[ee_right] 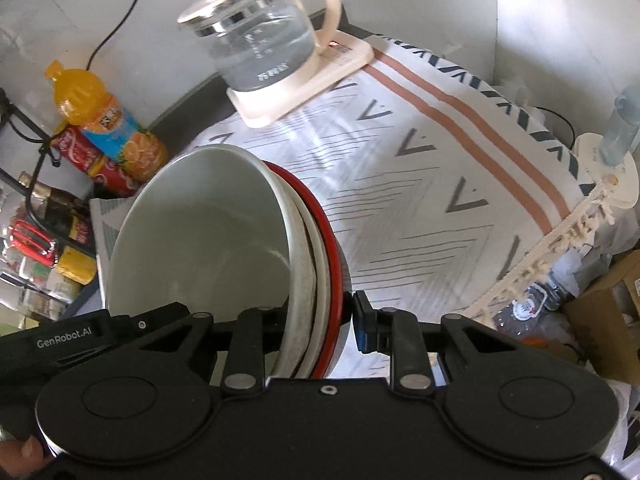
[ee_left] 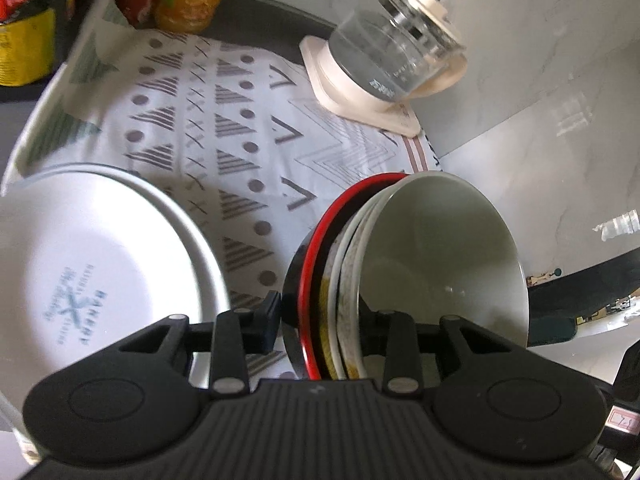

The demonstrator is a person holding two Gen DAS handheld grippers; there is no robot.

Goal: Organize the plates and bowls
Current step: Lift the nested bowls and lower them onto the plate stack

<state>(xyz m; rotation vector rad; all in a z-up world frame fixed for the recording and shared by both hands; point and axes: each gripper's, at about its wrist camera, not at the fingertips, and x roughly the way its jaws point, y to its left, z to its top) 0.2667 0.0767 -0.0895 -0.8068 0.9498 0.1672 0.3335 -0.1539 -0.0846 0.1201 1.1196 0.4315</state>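
A nested stack of bowls (ee_left: 400, 272) is seen tilted on edge at the centre of both wrist views: a glossy pale green bowl (ee_right: 200, 236) is set innermost, white speckled bowls lie behind it, and a black bowl with a red rim (ee_left: 308, 280) forms the outside. The stack's wall is clamped from both sides by the left gripper (ee_left: 320, 320), its jaws closed partway onto the bowls. The same stack is pinched by the right gripper (ee_right: 320, 316), one finger hidden inside the green bowl and a blue-padded finger (ee_right: 366, 330) pressed against the red rim. At the lower left of the left view, a white plate (ee_left: 100, 264) is shown upturned, a printed maker's mark visible on its base. The table is covered by a cloth (ee_right: 420, 184) printed with grey triangles, chevrons and pink stripes, fringed at one edge. A glass kettle (ee_right: 260, 36) on a cream base is seen at the top, with an orange juice bottle (ee_right: 104, 120) at the upper left of the right view, before marble-look walls.
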